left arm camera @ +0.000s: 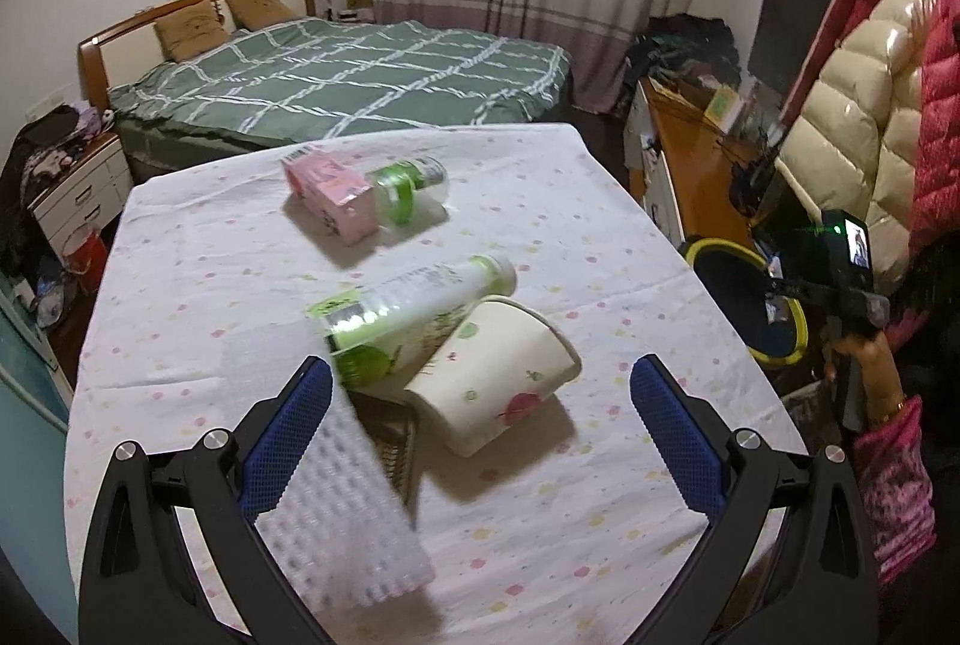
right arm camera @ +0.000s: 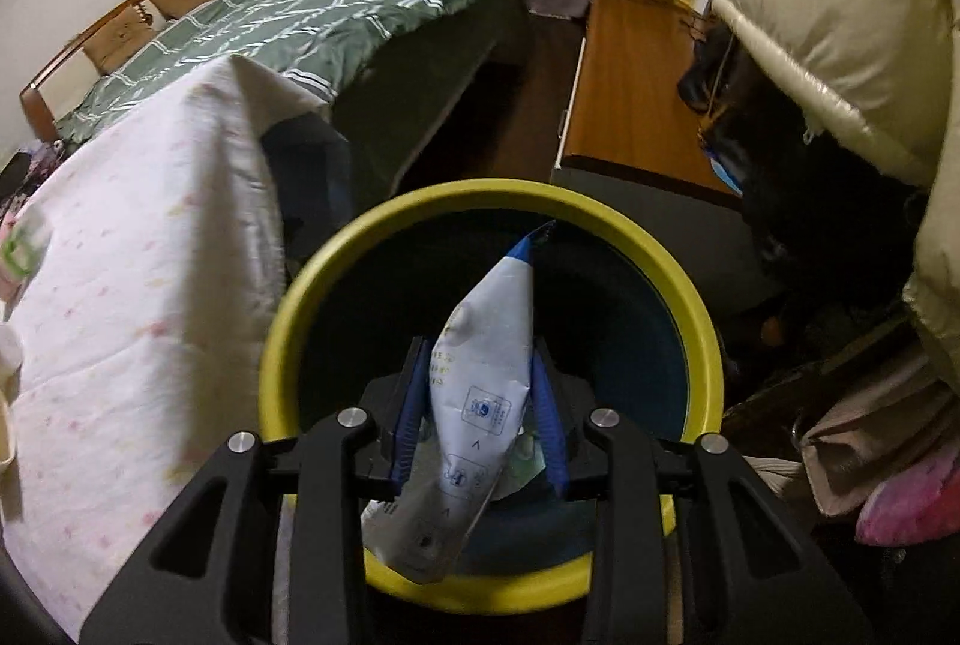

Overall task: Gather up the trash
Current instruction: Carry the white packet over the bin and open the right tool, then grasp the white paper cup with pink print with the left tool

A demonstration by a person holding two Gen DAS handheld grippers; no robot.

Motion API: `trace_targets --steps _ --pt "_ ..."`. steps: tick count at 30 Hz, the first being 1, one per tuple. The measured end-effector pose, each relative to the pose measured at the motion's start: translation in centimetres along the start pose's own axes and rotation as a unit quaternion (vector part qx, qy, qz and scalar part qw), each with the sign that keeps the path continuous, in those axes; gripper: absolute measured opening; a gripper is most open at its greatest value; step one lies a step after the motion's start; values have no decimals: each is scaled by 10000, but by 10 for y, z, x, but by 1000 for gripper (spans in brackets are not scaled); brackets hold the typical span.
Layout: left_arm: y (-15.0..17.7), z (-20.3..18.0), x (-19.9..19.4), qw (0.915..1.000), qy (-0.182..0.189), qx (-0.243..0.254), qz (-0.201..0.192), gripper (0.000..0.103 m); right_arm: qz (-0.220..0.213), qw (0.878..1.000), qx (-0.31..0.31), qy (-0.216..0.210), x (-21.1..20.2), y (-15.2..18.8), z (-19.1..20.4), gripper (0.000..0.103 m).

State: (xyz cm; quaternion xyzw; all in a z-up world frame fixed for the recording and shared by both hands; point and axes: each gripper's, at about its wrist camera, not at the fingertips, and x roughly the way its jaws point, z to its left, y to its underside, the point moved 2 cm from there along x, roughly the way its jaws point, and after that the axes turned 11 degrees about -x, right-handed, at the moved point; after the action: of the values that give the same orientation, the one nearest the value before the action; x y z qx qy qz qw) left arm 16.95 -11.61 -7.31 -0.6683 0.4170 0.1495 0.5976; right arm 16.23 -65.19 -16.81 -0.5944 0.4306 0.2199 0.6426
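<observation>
Right tongs (right arm camera: 480,405), nearest the right wrist camera, are clamped on a crumpled white and blue wrapper (right arm camera: 474,405), which hangs directly above the open mouth of a bin with a yellow rim (right arm camera: 282,309) standing on the floor just beside the worktop (right arm camera: 138,249). That piece of trash looks ready to be let go into the bin but is not yet dropped. What else the dark bin holds cannot be made out. Most of the task appears to remain. On the worktop, covered by a white cloth with small coloured dots, several items lie uncollected in the left wrist view: a white strip of bubble wrap (left arm camera: 348,501) closest to the left tongs (left arm camera: 480,429), resting against the left finger; a paper cup (left arm camera: 498,375) on its side, touching a toppled plastic bottle with a green label (left arm camera: 414,315); farther back, a pink carton (left arm camera: 330,195) touching a second, smaller clear bottle (left arm camera: 411,186). The left tongs are spread wide apart and hold nothing, hovering low over the cup and bubble wrap. My judgement: one item is at the bin, five are left.
</observation>
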Motion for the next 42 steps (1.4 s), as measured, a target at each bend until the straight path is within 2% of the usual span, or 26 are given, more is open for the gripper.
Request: trace_targets --steps 2,3,17,24,29,34,39,42 --pt "0 -6 8 9999 44 98 91 98 -13 10000 69 -4 3 4 -4 55" --pt "1 -9 9 9998 53 133 120 98 -29 10000 88 18 5 4 -6 56" --pt "4 -20 69 9931 319 652 923 98 -115 9999 30 -109 -1 5 3 56" --pt "2 -22 95 9877 281 854 1280 98 -125 9997 -58 -196 -3 3 10 56" --pt "0 -22 108 9854 121 931 1422 98 -77 9996 -83 -239 1 4 12 56" --pt "4 -28 121 9794 53 1135 1668 98 -13 9996 -95 -283 5 6 11 56" --pt "17 -44 124 9675 409 1457 2028 98 27 9995 -90 -317 9 10 10 56" --pt "18 -49 129 9664 377 1461 2081 96 43 9993 -59 -358 12 12 9 56"
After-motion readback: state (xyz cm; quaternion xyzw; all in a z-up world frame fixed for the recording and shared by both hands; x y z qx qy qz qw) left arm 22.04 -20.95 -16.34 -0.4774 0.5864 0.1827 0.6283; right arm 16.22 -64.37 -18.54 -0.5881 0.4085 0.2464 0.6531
